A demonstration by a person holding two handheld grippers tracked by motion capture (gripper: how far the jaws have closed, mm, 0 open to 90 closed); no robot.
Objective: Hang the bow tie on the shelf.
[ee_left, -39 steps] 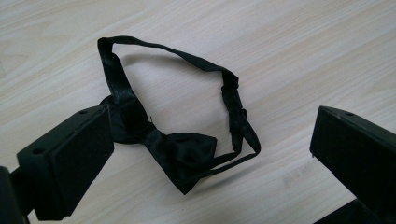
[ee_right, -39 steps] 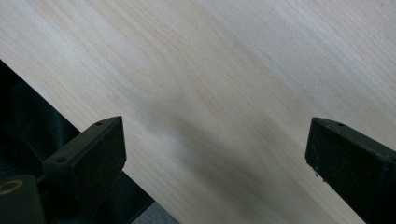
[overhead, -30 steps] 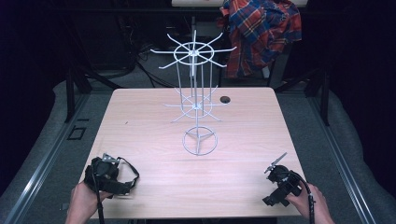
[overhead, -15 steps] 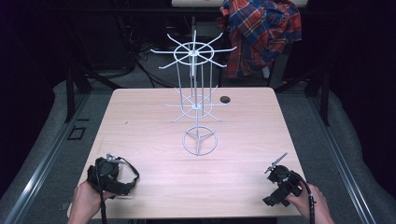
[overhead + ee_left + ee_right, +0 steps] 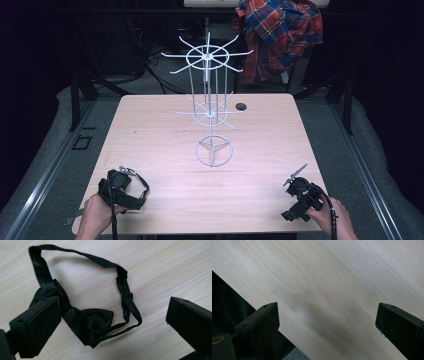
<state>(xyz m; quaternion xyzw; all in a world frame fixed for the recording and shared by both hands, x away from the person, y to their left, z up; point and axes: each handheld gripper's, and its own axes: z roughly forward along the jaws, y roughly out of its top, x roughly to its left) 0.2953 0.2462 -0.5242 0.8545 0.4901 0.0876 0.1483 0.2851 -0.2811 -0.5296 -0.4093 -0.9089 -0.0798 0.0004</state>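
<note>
A black bow tie (image 5: 91, 323) with a thin looped strap (image 5: 122, 282) lies flat on the wooden table (image 5: 165, 125). My left gripper (image 5: 112, 306) hovers just over it, open, with the bow between the two jaws and nothing clamped. In the high view the left gripper (image 5: 117, 187) is near the table's front left corner, and the strap (image 5: 144, 191) loops out to its right. My right gripper (image 5: 299, 196) is near the front right corner. The right gripper (image 5: 328, 312) is open over bare wood beside the table edge.
A white wire display stand (image 5: 209, 90) with two tiers of radiating hooks rises from a ring base (image 5: 214, 151) at mid table. A small dark disc (image 5: 241, 106) lies behind it. A plaid shirt (image 5: 280, 35) hangs beyond the far edge. Dark floor surrounds the table.
The left hand and its gripper have shifted slightly over the bow tie. The right gripper has stayed in place.
</note>
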